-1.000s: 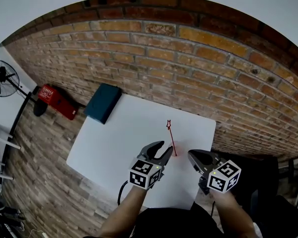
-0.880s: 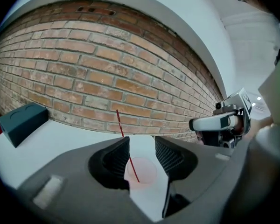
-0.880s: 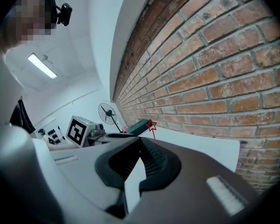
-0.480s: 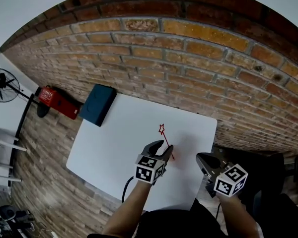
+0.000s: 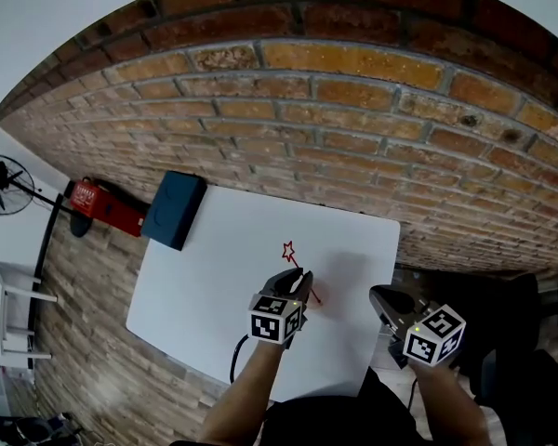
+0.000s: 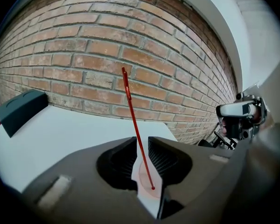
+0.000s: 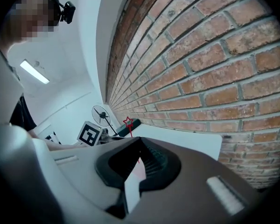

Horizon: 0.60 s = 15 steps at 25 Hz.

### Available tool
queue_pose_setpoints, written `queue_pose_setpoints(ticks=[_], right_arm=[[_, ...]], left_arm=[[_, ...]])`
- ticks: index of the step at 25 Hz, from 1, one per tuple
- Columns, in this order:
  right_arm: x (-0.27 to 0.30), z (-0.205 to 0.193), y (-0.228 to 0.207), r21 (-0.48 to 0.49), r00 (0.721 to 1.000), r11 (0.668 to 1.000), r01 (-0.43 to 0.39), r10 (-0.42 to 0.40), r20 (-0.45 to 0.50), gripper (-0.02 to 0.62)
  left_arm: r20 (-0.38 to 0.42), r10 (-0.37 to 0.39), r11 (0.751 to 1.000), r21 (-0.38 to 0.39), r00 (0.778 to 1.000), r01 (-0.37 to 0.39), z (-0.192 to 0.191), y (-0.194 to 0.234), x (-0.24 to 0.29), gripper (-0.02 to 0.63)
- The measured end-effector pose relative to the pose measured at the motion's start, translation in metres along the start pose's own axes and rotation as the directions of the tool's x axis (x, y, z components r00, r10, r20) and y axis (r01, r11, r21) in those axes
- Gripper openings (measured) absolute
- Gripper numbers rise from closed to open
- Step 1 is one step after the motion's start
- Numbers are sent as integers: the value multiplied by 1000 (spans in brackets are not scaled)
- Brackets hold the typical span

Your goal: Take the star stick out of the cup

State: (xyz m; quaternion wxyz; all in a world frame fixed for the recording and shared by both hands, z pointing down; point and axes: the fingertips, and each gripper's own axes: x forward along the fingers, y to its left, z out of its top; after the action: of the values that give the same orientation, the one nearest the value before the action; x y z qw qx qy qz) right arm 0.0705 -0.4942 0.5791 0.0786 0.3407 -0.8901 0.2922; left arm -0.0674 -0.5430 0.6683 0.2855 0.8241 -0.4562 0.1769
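A thin red star stick [image 5: 302,277] leans on the white table [image 5: 205,286], its star [image 5: 287,249] pointing away to the left. My left gripper [image 5: 300,279] is around its lower part, and the jaws are closing. In the left gripper view the stick [image 6: 133,120] runs up through the narrow gap of the left gripper [image 6: 140,146], with white showing on both sides. Its foot ends in a faint pinkish round shape [image 6: 147,183]; I cannot make out a cup clearly. My right gripper [image 5: 379,295] hangs off the table's right front corner, shut and empty [image 7: 140,141]. It sees the star [image 7: 128,122] far off.
A dark blue box [image 5: 172,209] lies at the table's far left corner. A brick wall [image 5: 353,128] stands right behind the table. On the floor to the left are a red object [image 5: 107,207] and a fan [image 5: 0,177].
My left gripper has moved forward onto the stick and its jaws have narrowed around it. The stick's star has swung to the left. The right gripper has stayed near the table corner.
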Motion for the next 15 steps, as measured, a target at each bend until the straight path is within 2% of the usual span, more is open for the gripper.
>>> queue_pose_setpoints(ticks=[2,7,15], right_arm=[[-3,-2,-4,2,1000,1000,11,-11,0,1],[-6,0,0,-9,1000,1000,26,-26,6,2],[-12,7,33,-57,999,998,33,-32,18,0]], left_arm=[[3,3,1000,-3,1000,-3,1,1,0,44],[18,-11,1000,-13,1000,11,5,-2,-2,13],[120,-63,997,-40,991,68,36,-16,-31,9]])
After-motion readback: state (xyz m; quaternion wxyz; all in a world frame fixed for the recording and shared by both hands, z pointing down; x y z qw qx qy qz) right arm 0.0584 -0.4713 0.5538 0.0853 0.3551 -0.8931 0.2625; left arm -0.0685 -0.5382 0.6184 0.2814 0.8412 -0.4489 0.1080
